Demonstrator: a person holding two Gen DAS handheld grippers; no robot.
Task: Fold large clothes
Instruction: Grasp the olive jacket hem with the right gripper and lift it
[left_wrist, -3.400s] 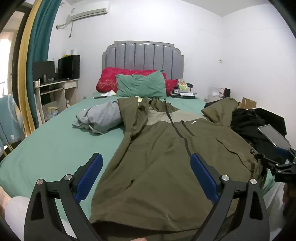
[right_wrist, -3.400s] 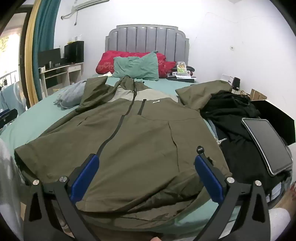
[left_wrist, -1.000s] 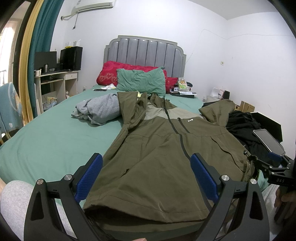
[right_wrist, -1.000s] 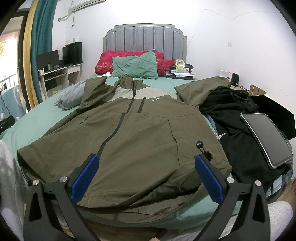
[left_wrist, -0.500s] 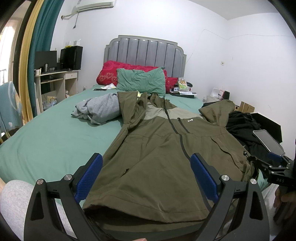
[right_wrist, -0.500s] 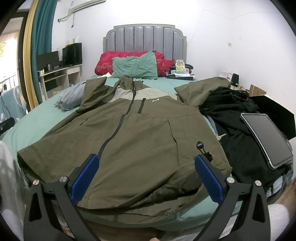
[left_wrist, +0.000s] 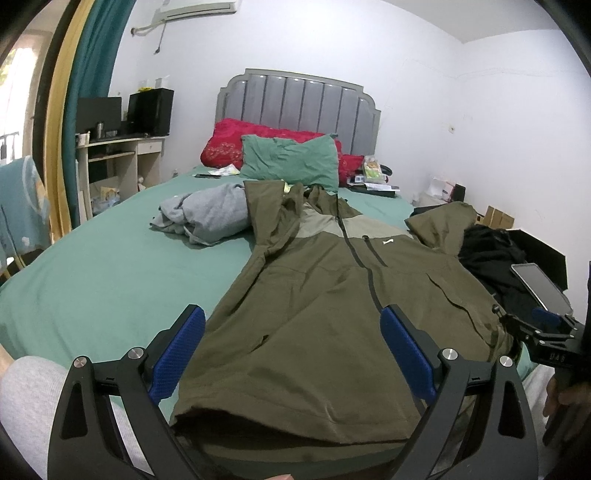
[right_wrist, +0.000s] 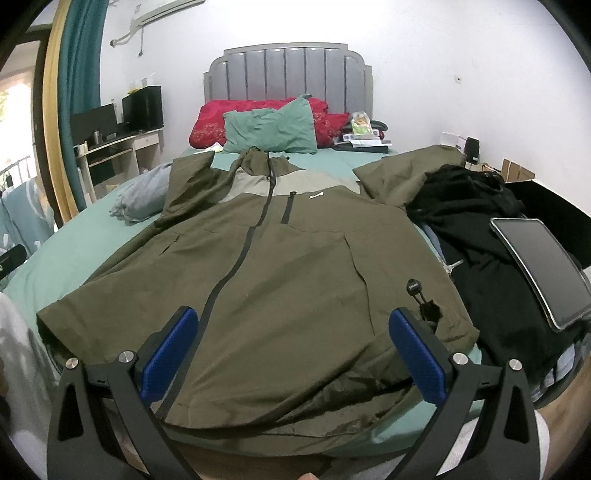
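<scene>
White walls (left_wrist: 424, 44) (bare) — grey headboard (left_wrist: 299, 98), desk (left_wrist: 118, 147).

Bright daylight, soft shadows, fisheye-warped edges

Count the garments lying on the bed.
3: an olive jacket spread flat in the middle, a crumpled grey garment left of it, black clothing heaped right; more may be hidden underneath.
</scene>
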